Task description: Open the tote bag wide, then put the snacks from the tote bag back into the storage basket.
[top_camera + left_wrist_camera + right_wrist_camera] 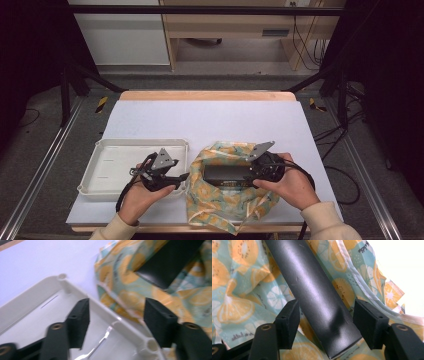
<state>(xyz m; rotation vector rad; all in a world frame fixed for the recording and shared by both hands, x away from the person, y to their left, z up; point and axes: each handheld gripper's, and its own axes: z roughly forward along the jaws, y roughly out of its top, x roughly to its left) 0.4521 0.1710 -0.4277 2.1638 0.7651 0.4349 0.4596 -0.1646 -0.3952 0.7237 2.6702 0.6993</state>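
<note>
**Both grippers low at table front**

Left gripper (182, 176), jaws spread, hangs over white tray's (107, 145) right rim. Right gripper (325, 320), jaws apart, straddles end of black box (225, 173), not clamped. Box lies on the crumpled citrus-print cloth (225, 200).

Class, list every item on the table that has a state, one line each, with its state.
White tray: upright, nothing inside.
Fruit-print cloth: crumpled under the box.
Black box: lying flat on the cloth.
Left hand-held gripper: open, over the tray edge.
Right hand-held gripper: open around the box end.
</note>
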